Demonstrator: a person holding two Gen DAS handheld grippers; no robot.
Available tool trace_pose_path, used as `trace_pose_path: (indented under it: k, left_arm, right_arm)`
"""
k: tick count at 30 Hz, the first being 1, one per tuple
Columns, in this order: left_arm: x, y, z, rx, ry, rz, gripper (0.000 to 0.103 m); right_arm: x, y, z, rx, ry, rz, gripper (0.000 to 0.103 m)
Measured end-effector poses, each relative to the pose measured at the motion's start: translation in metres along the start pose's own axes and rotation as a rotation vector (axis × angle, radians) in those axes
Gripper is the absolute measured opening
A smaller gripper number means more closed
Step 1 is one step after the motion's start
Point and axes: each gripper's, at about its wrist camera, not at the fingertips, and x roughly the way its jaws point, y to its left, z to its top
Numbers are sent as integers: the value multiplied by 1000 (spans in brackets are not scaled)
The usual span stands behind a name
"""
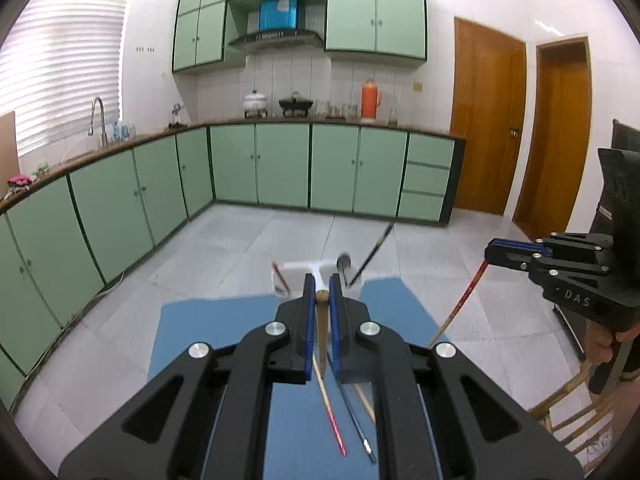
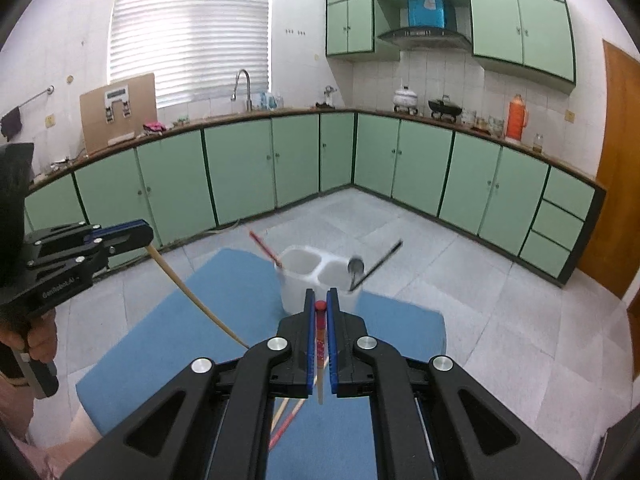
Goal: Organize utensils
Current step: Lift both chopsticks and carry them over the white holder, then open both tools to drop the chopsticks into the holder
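Note:
My left gripper (image 1: 322, 284) is shut on a tan wooden chopstick (image 1: 322, 320), held above the blue mat (image 1: 192, 332). Just beyond stands a white two-compartment holder (image 1: 298, 270). Its left cup has a red chopstick (image 1: 280, 276); its right cup has a spoon (image 1: 344, 261) and a black chopstick (image 1: 372, 250). My right gripper (image 2: 320, 298) is shut on a red chopstick (image 2: 320, 336) just short of the holder (image 2: 298, 280). Each gripper shows in the other's view: right gripper (image 1: 496, 254), left gripper (image 2: 136, 232). Loose chopsticks (image 1: 334, 416) lie on the mat below.
The mat (image 2: 400, 320) covers a small table over a tiled floor. Green cabinets run along the far walls. A bamboo chair (image 1: 568, 400) stands to the right. A person's hands (image 1: 604, 344) (image 2: 40, 340) grip the tool handles.

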Motion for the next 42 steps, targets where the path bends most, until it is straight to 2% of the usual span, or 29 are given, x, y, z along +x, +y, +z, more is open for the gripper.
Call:
trace_pose_path:
  k: [7,12,19,26,32,42]
  left_arm:
    - [-4,-7,45,11,-116,7,6]
    - [7,-10,77,21,-188,33,6]
    - [57,-1,101,-20,-212,41,6]
    - [124,11,95,-29,-210,73,6]
    - [170,22,77,-47,-131,83,6]
    - [201,29,51,-53,-42,78,6]
  right_arm:
    - [-6,-4,55,1,-111,6,5]
    - [1,-10,91,11,-175,1,5]
    - [44,-17,120,5,-195,-46,5]
    - [110,-35,109,66,-136,-39,5]
    - [148,-42,91,93,-86,-29,5]
    - [180,-49,64,136,-27,-20,5]
